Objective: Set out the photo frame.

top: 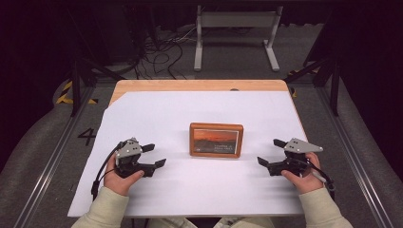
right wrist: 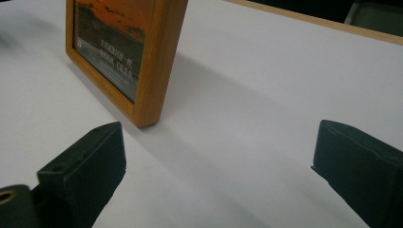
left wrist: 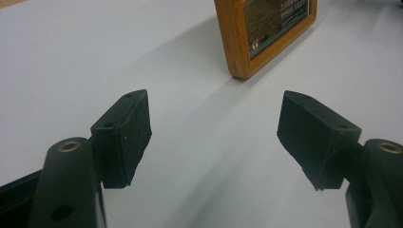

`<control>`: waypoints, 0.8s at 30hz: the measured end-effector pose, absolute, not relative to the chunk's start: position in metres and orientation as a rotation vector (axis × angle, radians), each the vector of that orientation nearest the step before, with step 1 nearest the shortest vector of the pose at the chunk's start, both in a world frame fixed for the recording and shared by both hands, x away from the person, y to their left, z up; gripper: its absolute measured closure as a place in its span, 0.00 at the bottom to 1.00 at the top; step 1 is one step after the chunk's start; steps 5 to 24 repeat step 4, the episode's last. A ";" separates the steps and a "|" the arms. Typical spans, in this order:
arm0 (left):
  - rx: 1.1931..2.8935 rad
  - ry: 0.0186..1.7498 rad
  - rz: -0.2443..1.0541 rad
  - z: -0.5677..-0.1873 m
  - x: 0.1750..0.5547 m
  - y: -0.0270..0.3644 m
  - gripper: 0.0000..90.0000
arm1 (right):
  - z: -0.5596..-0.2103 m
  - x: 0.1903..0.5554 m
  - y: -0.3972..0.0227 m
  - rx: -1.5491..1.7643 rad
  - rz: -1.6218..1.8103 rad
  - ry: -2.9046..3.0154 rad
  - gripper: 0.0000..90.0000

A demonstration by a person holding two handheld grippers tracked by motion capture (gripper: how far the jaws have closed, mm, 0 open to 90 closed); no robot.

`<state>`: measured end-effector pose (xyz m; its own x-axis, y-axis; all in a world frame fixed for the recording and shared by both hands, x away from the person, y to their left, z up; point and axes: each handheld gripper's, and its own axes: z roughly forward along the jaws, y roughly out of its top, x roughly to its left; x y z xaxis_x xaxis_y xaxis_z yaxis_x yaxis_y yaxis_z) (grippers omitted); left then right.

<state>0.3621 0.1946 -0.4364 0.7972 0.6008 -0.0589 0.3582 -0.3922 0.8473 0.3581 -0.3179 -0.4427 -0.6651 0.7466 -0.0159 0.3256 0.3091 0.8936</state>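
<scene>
Both tools, left tool (top: 154, 155) and right tool (top: 267, 152), gape empty beside the upright wooden photo frame (top: 216, 140). A sound grasp likely means closing squarely on its side edges, low, without tipping it.

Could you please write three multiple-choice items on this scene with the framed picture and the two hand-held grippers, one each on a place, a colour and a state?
1. Where does the rectangular wooden picture frame stand on the white sheet?
A. between the two grippers
B. at the far left corner
C. under the left hand

2. What colour is the frame's border?
A. black
B. orange-brown wood
C. blue

3. How do the jaws of the left gripper and right gripper stand?
A. both open, with nothing between them
B. both clamped on the frame
C. one holds a pen

Answers: 1 A, the high view shows a gripper on either side of the frame. 2 B, both gripper views show a warm wood edge. 3 A, bare sheet shows between each pair of jaws.
</scene>
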 end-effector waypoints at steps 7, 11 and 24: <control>2.041 0.746 0.324 -0.438 0.364 0.195 0.30 | -0.441 0.358 -0.317 0.952 1.319 2.153 0.04; 2.041 0.746 0.324 -0.438 0.364 0.195 0.30 | -0.441 0.358 -0.317 0.952 1.319 2.153 0.04; 2.041 0.746 0.324 -0.438 0.364 0.195 0.30 | -0.441 0.358 -0.317 0.952 1.319 2.153 0.04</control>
